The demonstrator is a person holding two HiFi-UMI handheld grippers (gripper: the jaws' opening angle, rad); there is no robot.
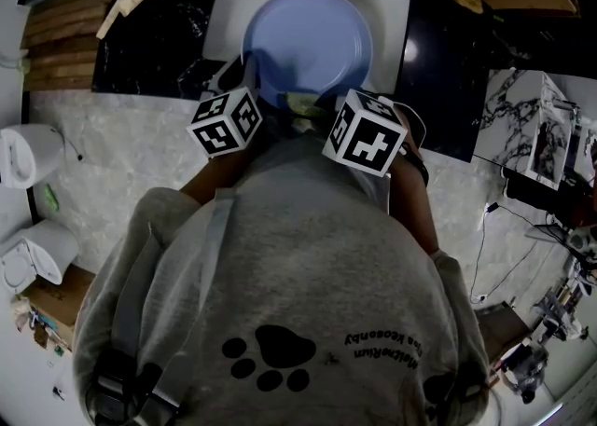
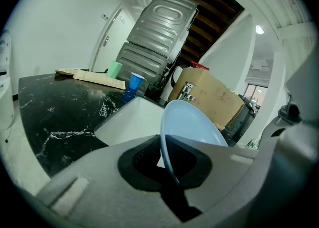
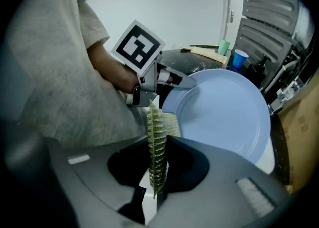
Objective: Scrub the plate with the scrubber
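Observation:
A light blue plate [image 1: 308, 42] is held tilted over the white sink [image 1: 233, 5]. In the left gripper view my left gripper [image 2: 167, 164] is shut on the plate [image 2: 192, 129] at its near rim, which shows edge-on. My right gripper [image 3: 157, 172] is shut on a thin green scrubber [image 3: 157, 142], which stands upright between the pads. Its top edge lies at the lower left rim of the plate [image 3: 229, 112]. In the head view the two marker cubes [image 1: 226, 123] [image 1: 366, 131] sit side by side just below the plate, and both sets of fingertips are hidden.
Black marble counter [image 2: 60, 112] surrounds the sink [image 2: 127, 122]. A blue cup [image 2: 135, 81] and a green cup [image 2: 114, 70] stand at the back, with a faucet [image 2: 187, 92] and a cardboard box [image 2: 214, 97] beyond. The person's grey hoodie [image 1: 280, 303] fills the lower part of the head view.

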